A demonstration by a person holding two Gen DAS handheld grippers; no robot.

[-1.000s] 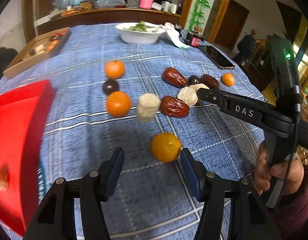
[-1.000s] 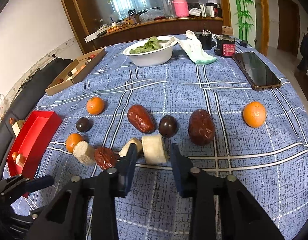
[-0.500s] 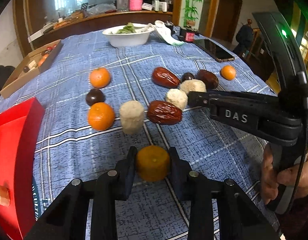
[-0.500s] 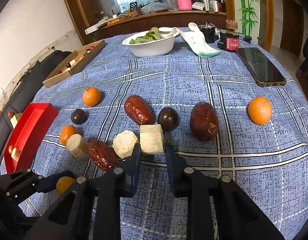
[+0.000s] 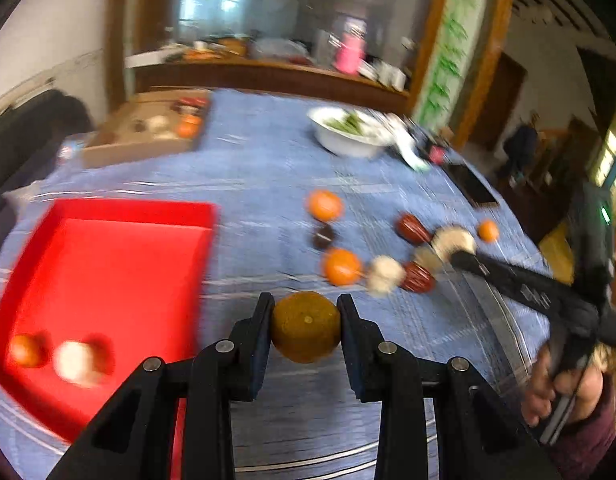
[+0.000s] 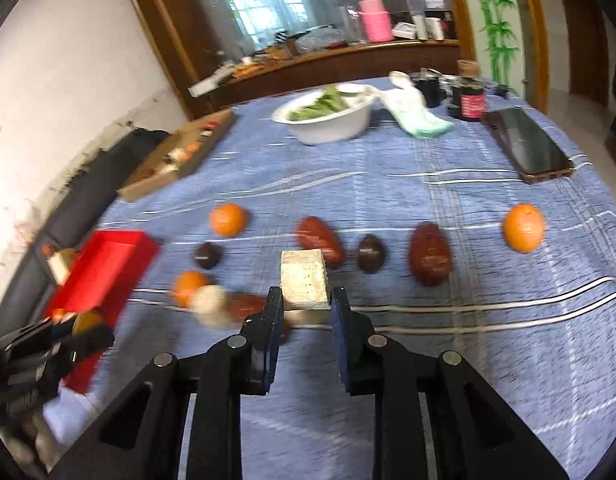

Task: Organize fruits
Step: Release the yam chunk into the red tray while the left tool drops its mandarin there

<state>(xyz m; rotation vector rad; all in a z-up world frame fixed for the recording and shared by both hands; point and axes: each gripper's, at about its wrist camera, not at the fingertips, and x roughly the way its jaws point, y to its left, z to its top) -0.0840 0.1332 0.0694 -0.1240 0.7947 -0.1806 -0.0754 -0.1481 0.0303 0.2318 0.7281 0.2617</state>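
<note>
The left gripper (image 5: 306, 326) is closed on an orange (image 5: 306, 327); both fingers press its sides and hold it above the blue checked tablecloth (image 5: 268, 168). Just to the left of it lies the red tray (image 5: 108, 264), which has one small orange fruit (image 5: 24, 350) and one pale piece (image 5: 74, 362) in its near corner. The right gripper (image 6: 306, 310) is narrowly open around a pale rectangular block (image 6: 304, 278), and the fingers touch or almost touch its lower sides; it is hard to tell if the block is lifted. Behind the block lie a red date (image 6: 320, 240), a dark round fruit (image 6: 371, 253), a bigger red date (image 6: 429, 254) and, well apart at the right, an orange (image 6: 523, 227). Farther back stands a white bowl (image 6: 327, 120) with green vegetables
</note>
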